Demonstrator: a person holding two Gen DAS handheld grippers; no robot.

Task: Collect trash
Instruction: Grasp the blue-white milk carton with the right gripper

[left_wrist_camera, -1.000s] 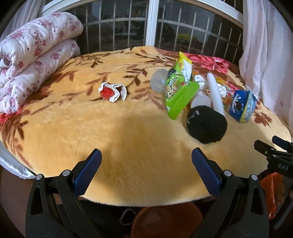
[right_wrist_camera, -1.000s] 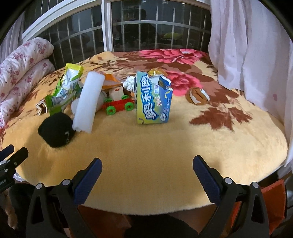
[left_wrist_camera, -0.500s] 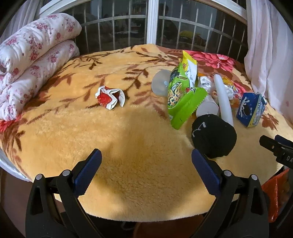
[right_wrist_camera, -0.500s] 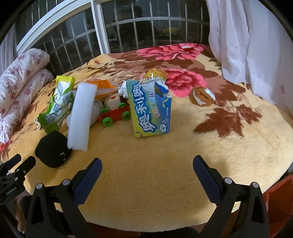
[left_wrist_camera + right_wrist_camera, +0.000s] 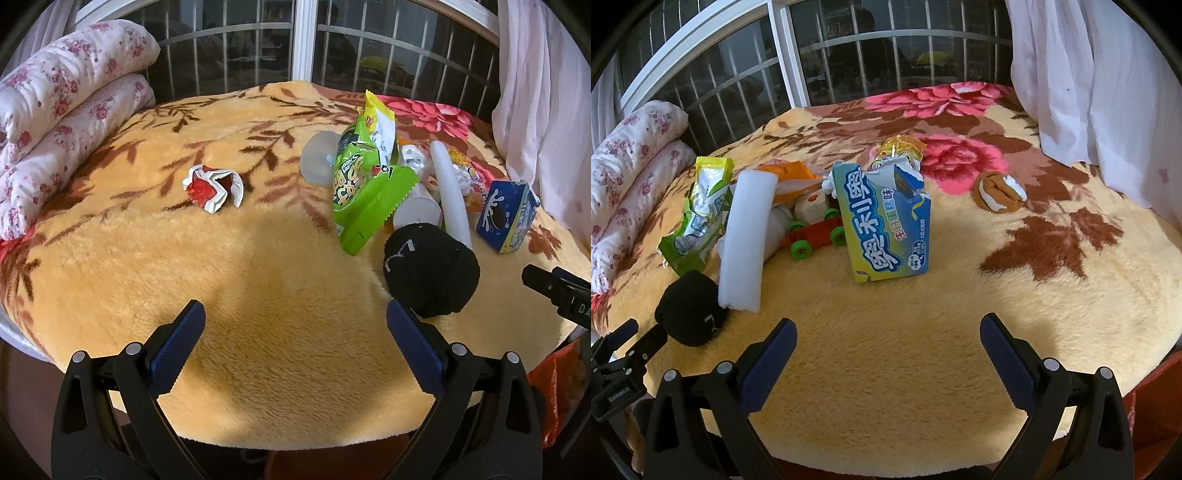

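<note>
While both the left gripper [image 5: 295,328] and right gripper [image 5: 888,341] gape wide, holding nothing, the blue box [image 5: 884,221] with Chinese print stands ahead of the right fingers [image 5: 768,365].

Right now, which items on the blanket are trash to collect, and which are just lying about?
Trash: crumpled red-and-white wrapper; green snack bag; torn blue Oreo box; white paper cup.

Lying about: black sock ball; toy car; folded floral quilt; white foam block.
</note>
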